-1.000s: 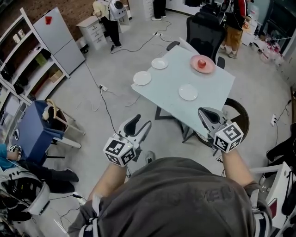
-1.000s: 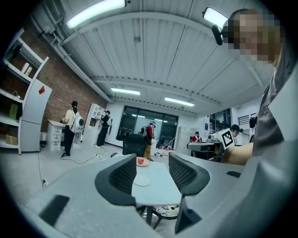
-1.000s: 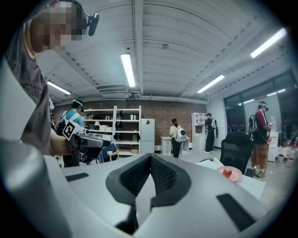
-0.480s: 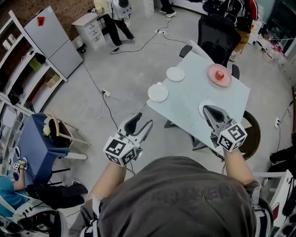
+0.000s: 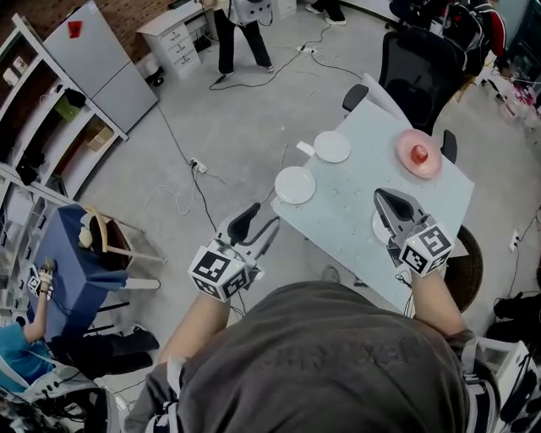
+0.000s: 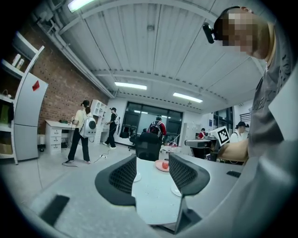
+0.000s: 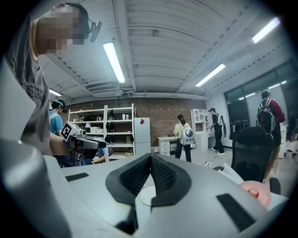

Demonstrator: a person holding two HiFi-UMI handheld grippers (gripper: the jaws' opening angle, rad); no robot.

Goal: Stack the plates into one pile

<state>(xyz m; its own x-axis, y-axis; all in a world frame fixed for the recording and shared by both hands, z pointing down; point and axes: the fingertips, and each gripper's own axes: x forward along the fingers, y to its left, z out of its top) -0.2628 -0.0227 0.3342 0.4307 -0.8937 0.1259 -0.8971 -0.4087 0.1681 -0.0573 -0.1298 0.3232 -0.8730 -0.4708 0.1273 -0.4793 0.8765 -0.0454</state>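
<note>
A pale table point(image 5: 355, 207) carries two white plates point(image 5: 295, 184) point(image 5: 332, 146) near its left edge. At the far right corner sits a pink plate point(image 5: 419, 158) with a small red thing on it. A third white plate point(image 5: 377, 228) lies mostly hidden under my right gripper point(image 5: 381, 197), which hovers shut and empty over the table's near side. My left gripper point(image 5: 264, 217) hangs open and empty off the table's near left edge. In the left gripper view the pink plate point(image 6: 162, 165) shows between the open fingers point(image 6: 122, 179). The right gripper view shows a white plate point(image 7: 144, 195) below the shut jaws.
A black office chair point(image 5: 420, 63) stands behind the table. A round dark base point(image 5: 465, 264) lies at the table's right. A blue seat point(image 5: 72, 254) and shelves point(image 5: 38, 101) are at the left. Cables trail over the floor, and a person point(image 5: 241, 25) stands far off.
The table has come nearer and shifted right in view. My right gripper has come over the nearest white plate. The left gripper stays open beside the table's edge.
</note>
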